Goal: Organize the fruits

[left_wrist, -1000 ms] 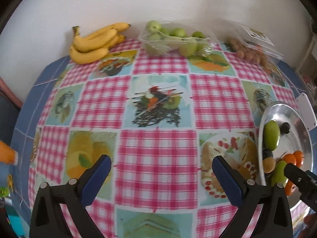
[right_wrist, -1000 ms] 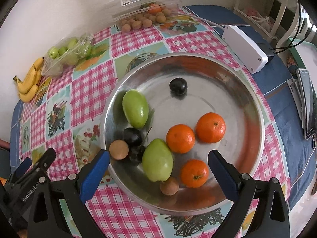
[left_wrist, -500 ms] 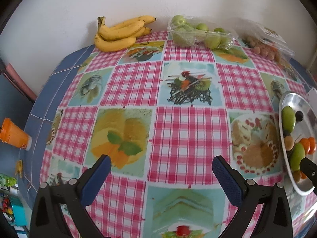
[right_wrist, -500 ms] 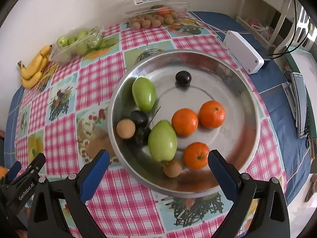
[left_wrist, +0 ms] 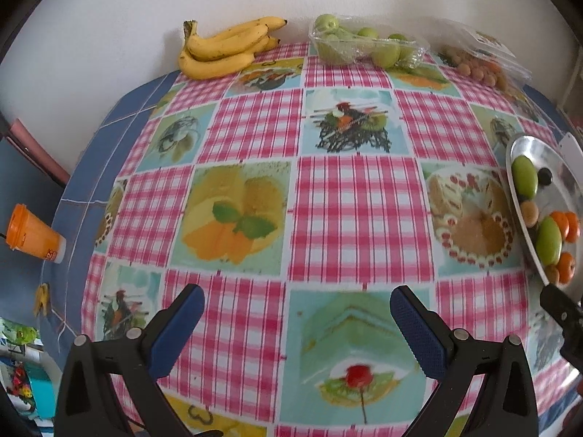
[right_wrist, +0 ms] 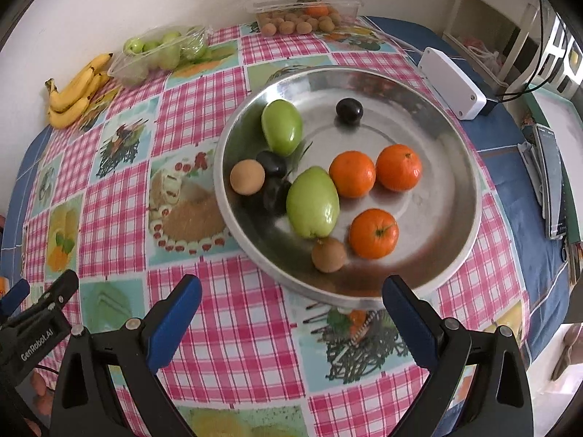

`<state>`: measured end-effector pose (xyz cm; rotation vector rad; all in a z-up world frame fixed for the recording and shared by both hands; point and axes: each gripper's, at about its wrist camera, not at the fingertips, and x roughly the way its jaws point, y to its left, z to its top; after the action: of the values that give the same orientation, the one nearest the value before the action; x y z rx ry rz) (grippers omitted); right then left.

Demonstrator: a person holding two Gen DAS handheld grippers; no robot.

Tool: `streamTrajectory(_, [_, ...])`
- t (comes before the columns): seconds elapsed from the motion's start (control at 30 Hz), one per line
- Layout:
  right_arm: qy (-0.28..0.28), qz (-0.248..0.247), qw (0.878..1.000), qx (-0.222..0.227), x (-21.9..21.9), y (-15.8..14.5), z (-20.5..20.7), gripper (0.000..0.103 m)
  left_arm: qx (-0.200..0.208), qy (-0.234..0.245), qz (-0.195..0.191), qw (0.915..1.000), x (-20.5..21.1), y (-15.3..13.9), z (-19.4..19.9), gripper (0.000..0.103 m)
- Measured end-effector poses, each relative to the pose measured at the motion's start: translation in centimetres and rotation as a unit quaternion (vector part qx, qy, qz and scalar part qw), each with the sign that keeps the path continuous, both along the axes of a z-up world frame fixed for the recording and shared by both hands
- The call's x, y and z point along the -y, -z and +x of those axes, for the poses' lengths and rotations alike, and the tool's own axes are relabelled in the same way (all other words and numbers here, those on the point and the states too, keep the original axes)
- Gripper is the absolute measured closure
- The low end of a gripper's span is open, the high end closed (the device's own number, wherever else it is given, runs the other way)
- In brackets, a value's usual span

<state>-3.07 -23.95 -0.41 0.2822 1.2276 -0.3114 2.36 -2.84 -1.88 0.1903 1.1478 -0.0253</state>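
Note:
A round metal tray (right_wrist: 462,153) on the checked tablecloth holds two green fruits (right_wrist: 312,202), three oranges (right_wrist: 373,233), dark plums (right_wrist: 349,110) and two small brown fruits (right_wrist: 247,177). The same tray (left_wrist: 535,145) shows at the right edge of the left wrist view. My right gripper (right_wrist: 291,304) is open and empty, just short of the tray's near rim. My left gripper (left_wrist: 297,315) is also open and empty, over the near middle of the table. At the far edge lie a banana bunch (left_wrist: 226,49), a bag of green fruits (left_wrist: 360,45) and a clear box of small brown fruits (left_wrist: 477,62).
A white box (right_wrist: 452,82) with a cable lies right of the tray. An orange cup (left_wrist: 32,235) stands beyond the table's left edge. Books or papers (right_wrist: 550,182) lie at the far right. A wall runs behind the table.
Both grippers have drawn back toward the near side of the table, so more cloth shows and the tray sits farther off. Fruits have not moved. Both stay open.

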Motion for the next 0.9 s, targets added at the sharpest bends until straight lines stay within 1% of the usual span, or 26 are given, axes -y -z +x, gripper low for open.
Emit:
streamTrajectory(0.2, [-0.002, -0.002, 1.000, 0.003, -0.3, -0.3, -1.0, 0.004, -0.003, -0.002, -0.004, 1.0000, -0.9, 0.0, -1.4, 0.000])
streamTrajectory(0.37, [-0.009, -0.007, 1.000, 0.004, -0.9, -0.6, -1.6, 0.004, 0.007, -0.006, -0.008, 0.9999, -1.4, -0.5, -2.1, 0.000])
streamTrajectory(0.53, [-0.003, -0.010, 1.000, 0.019, -0.7, -1.6, -2.2, 0.004, 0.016, -0.002, -0.010, 0.9998, -1.4, -1.0, -2.7, 0.000])
streamTrajectory(0.7, [0.001, -0.009, 1.000, 0.030, -0.6, -2.2, -2.6, 0.004, 0.026, -0.002, -0.014, 0.9996, -1.5, -1.5, -3.0, 0.000])
streamTrajectory(0.9, [0.001, -0.011, 0.999, 0.031, -0.5, -2.3, -2.6, 0.004, 0.027, 0.001, -0.015, 0.9995, -1.4, -1.7, -3.0, 0.000])
